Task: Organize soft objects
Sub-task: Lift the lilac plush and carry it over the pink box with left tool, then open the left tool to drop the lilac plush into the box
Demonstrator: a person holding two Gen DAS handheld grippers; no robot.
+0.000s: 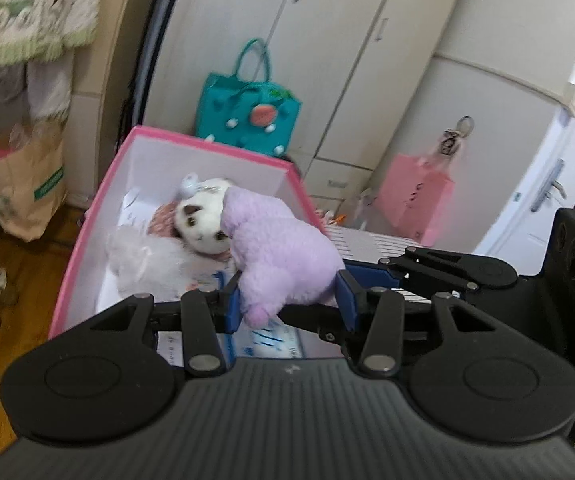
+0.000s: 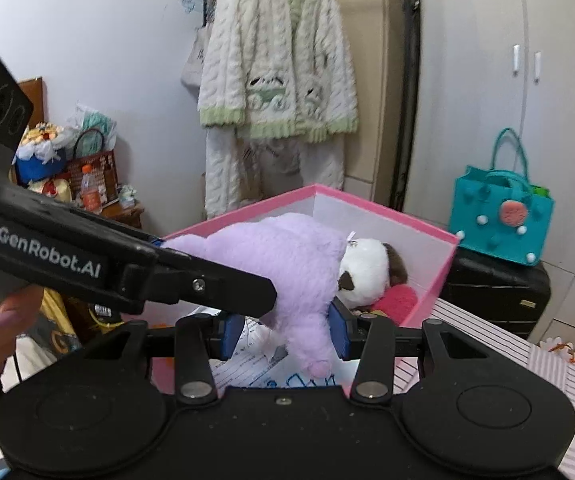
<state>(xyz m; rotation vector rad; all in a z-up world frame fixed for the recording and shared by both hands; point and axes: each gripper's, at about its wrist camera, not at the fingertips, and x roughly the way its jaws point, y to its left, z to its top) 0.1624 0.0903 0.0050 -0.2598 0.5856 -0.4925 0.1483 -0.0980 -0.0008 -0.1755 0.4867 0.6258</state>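
A plush toy [image 1: 279, 248] with a white head, brown ears and a fluffy purple suit hangs over an open pink box [image 1: 207, 146]. My left gripper [image 1: 287, 300] is shut on one purple leg, blue pads pressing both sides. My right gripper [image 2: 283, 334] is shut on another leg of the same plush toy [image 2: 287, 256], above the pink box [image 2: 387, 204]. One of the right gripper's fingers [image 1: 371, 270] reaches in from the right in the left wrist view. In the box lie a white fluffy item [image 1: 143, 260], a pink knitted item [image 2: 397, 300] and papers.
A teal felt bag [image 1: 247, 112] stands on a black suitcase [image 2: 495, 292] by the wardrobe [image 1: 347, 40]. A pink paper bag [image 1: 415, 200] hangs near the door. A brown paper bag [image 1: 23, 184] stands on the wooden floor. A knitted cardigan [image 2: 279, 60] hangs behind. A striped cover [image 2: 527, 368] lies at right.
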